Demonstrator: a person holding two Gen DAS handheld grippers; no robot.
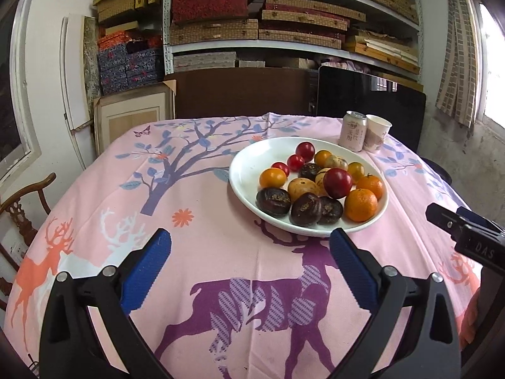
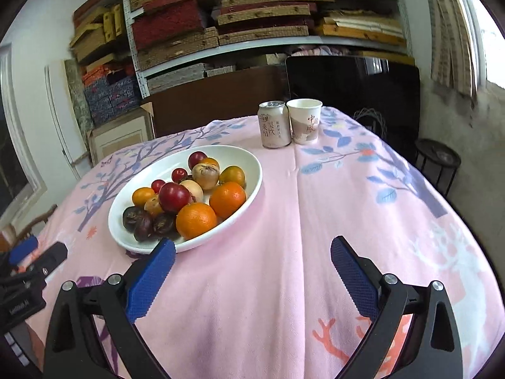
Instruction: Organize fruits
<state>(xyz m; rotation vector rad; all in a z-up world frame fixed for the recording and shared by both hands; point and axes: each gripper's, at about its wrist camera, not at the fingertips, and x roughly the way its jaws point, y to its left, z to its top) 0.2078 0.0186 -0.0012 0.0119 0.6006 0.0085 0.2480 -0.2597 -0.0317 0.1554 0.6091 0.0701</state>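
Nearest you, at six o'clock in each wrist view, your left gripper (image 1: 251, 249) and right gripper (image 2: 252, 259) hang over the table with their blue ribbed pads spread wide and nothing between them. Beneath them lies the pink cotton tablecloth printed with deer and a branching tree (image 1: 202, 189), smooth apart from a soft crease running away from the right gripper. Farther on, at about one o'clock from the left gripper and eleven o'clock from the right, sits the white oval ceramic plate (image 1: 252, 164), heaped with oranges, red and yellow tomatoes, tan fruits and dark brown ones. Beyond it, near the far edge, a pale pink drink can (image 2: 274, 124) stands touching a white paper cup (image 2: 304, 120). Behind the table, white metal shelving stacked with woven flat boxes (image 1: 284, 25) fills the wall.
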